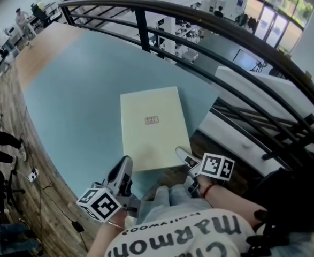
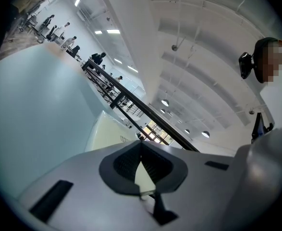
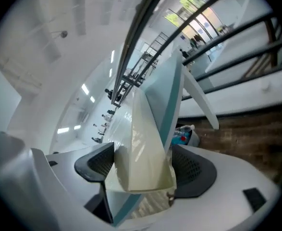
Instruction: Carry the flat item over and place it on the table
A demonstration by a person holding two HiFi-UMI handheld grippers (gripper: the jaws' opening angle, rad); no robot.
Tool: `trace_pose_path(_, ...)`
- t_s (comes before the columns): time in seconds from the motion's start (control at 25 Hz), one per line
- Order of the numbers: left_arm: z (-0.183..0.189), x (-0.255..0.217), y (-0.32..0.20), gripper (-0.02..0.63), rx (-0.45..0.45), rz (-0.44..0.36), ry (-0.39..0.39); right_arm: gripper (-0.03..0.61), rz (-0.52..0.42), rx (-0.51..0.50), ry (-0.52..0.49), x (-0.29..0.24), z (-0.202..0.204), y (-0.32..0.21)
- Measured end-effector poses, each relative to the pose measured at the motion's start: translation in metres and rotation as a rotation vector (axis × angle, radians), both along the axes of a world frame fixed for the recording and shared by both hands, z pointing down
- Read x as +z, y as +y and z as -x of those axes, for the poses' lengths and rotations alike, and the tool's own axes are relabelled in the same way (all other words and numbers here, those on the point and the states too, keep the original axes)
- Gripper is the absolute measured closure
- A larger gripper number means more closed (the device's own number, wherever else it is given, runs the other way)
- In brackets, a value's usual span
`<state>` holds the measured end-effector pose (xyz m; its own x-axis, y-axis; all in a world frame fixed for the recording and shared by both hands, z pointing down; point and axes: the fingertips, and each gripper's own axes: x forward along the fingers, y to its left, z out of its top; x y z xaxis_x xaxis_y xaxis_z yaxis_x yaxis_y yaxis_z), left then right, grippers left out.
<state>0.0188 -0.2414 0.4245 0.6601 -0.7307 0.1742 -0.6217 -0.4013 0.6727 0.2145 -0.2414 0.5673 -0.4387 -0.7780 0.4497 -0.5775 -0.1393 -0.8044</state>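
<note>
The flat item is a cream box (image 1: pixel 154 125) with a small label, lying flat on the pale blue table (image 1: pixel 82 90); its near end juts past the table's near edge. My right gripper (image 1: pixel 184 155) is at the box's near right corner. In the right gripper view the box corner (image 3: pixel 143 153) sits between the jaws, which stand wide open beside it. My left gripper (image 1: pixel 127 165) is at the near left corner. In the left gripper view its tips (image 2: pixel 141 146) meet, and the box (image 2: pixel 107 131) shows beyond them and through the gap behind the tips.
A dark metal railing (image 1: pixel 199 25) curves round the table's far and right sides, with a lower floor beyond it. Wood floor (image 1: pixel 17 159) lies to the left, with people standing there. The person's knees (image 1: pixel 173 197) are just below the box.
</note>
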Motion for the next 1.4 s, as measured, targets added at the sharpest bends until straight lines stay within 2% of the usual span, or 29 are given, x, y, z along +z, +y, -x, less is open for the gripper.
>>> trace_pose_path(0.12, 0.001, 0.004, 0.004, 0.611, -0.002, 0.013, -0.005, 0.212, -0.092, -0.086, 0.242, -0.011, -0.003, -0.001)
trace_pose_path(0.24, -0.004, 0.003, 0.014, 0.611, 0.003, 0.015, -0.005, 0.212, -0.145, -0.142, 0.337, -0.017, -0.008, 0.002)
trace_pose_path(0.36, -0.001, 0.003, 0.015, 0.611, 0.023, 0.02, -0.006, 0.213, -0.149, -0.134, 0.367, -0.021, -0.012, -0.004)
trace_pose_path(0.48, 0.011, 0.004, 0.014, 0.611, 0.035, 0.027, -0.013, 0.219, -0.191, -0.084, 0.399, -0.036, -0.017, -0.008)
trace_pose_path(0.52, 0.015, 0.004, 0.014, 0.611, 0.035, 0.029, -0.011, 0.246, -0.204, -0.058, 0.405, -0.043, -0.02, -0.007)
trace_pose_path(0.56, 0.018, 0.004, 0.014, 0.611, 0.038, 0.029, -0.007, 0.345, -0.211, -0.03, 0.411, -0.048, -0.024, -0.005)
trace_pose_path(0.6, 0.02, 0.002, 0.014, 0.611, 0.045, 0.026, -0.001, 0.473, -0.214, -0.006, 0.415, -0.053, -0.026, -0.003)
trace_pose_path(0.64, 0.02, 0.0, 0.014, 0.611, 0.058, 0.02, 0.007, 0.489, -0.216, 0.012, 0.417, -0.058, -0.028, 0.0)
trace_pose_path(0.8, 0.021, -0.017, 0.015, 0.611, 0.115, -0.019, 0.029, 0.5, -0.218, 0.05, 0.413, -0.073, -0.023, 0.017)
trace_pose_path(0.96, 0.039, -0.038, 0.017, 0.611, 0.144, -0.065, 0.034, 0.514, -0.207, 0.068, 0.393, -0.084, -0.008, 0.027)
trace_pose_path(1.12, 0.066, -0.041, 0.027, 0.611, 0.14, -0.067, 0.039, 0.522, -0.196, 0.073, 0.426, -0.089, 0.013, 0.043)
trace_pose_path(1.4, 0.097, -0.037, 0.058, 0.611, 0.197, -0.077, 0.039, 0.529, -0.211, 0.077, 0.466, -0.091, 0.051, 0.079)
